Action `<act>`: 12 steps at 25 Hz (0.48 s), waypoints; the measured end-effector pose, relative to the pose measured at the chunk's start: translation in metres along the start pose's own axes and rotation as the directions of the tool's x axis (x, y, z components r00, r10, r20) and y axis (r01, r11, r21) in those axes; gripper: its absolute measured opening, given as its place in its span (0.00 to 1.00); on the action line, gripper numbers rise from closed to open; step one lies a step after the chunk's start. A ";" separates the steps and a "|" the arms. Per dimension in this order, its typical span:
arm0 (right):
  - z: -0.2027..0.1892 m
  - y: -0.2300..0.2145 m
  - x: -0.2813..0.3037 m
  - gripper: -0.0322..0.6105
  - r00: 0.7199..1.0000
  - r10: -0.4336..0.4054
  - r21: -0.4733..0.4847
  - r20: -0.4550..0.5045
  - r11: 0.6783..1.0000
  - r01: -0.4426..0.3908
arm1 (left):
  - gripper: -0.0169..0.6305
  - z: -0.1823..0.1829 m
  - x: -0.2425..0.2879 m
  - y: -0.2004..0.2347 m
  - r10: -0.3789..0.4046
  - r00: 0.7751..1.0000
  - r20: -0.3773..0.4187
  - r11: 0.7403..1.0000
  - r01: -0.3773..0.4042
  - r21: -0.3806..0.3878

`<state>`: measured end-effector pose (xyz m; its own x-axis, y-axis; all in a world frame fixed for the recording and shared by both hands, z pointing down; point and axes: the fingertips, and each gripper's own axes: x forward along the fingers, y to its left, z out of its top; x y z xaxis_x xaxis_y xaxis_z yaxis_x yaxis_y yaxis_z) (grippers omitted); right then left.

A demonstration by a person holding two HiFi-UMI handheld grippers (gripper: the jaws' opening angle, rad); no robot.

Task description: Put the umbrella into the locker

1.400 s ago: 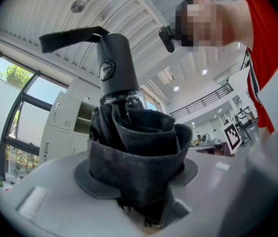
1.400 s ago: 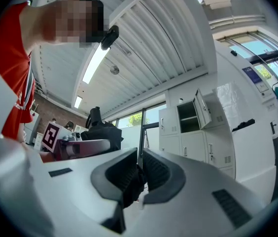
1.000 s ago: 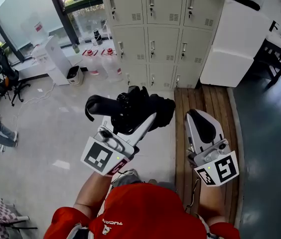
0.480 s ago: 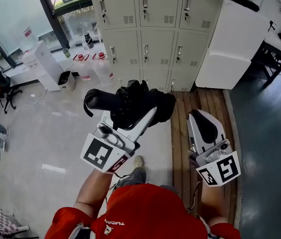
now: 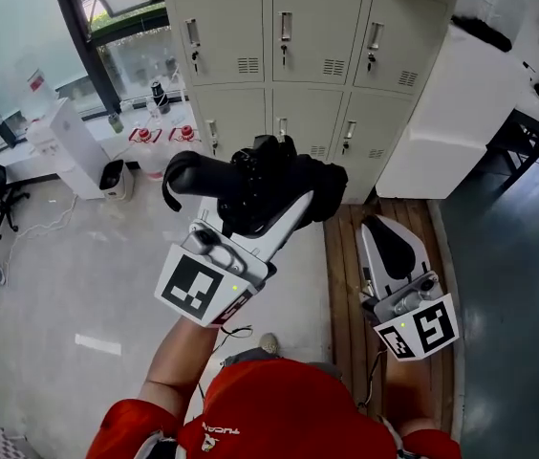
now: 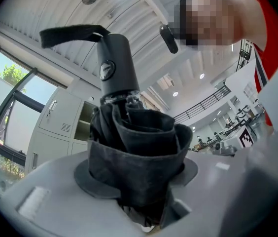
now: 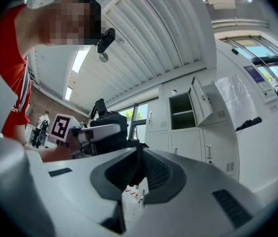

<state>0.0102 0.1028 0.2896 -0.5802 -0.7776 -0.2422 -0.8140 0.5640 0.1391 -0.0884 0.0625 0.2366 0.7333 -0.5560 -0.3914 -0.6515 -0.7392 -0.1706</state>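
Umbrella (image 5: 260,194), folded and black, is clamped in the left gripper (image 5: 284,216), whose jaws stand partly apart and press on the bundled cloth that fills the gap between them. Its long axis runs across the jaws, not along them: in the head view the handle (image 5: 185,174) sticks out to the left and the cloth end to the right, roughly level. The lockers (image 5: 317,55) stand ahead, well apart from both grippers, and every door in the head view is closed. The right gripper view shows one open compartment (image 7: 181,110) in an upper row, its door swung aside. So the target seems to lie ahead of and above the left fingers, and the umbrella would probably have to go in sideways or be turned end-on. The right gripper (image 5: 381,223) is closed on nothing, beside the umbrella's right end and no nearer the lockers. A round badge (image 6: 108,69) on the handle and the white print on the red shirt (image 5: 279,404) are too small to read.
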 end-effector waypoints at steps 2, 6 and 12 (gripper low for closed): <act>-0.006 -0.010 0.023 0.06 1.000 -0.007 0.002 0.006 1.000 0.007 | 0.39 -0.002 0.016 0.024 -0.008 1.000 0.009 1.000 0.008 0.007; -0.018 -0.027 0.064 0.06 1.000 -0.023 0.011 0.016 1.000 0.023 | 0.39 -0.007 0.044 0.069 -0.026 0.999 0.020 0.999 0.025 0.024; -0.021 -0.054 0.109 0.06 0.999 -0.032 0.003 0.017 0.999 0.032 | 0.39 -0.010 0.078 0.129 -0.015 0.999 0.041 1.000 0.016 -0.018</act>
<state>-0.0096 -0.0187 0.2752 -0.5529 -0.7906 -0.2631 -0.8323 0.5393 0.1286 -0.1134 -0.0796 0.1933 0.7345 -0.5288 -0.4254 -0.6362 -0.7546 -0.1604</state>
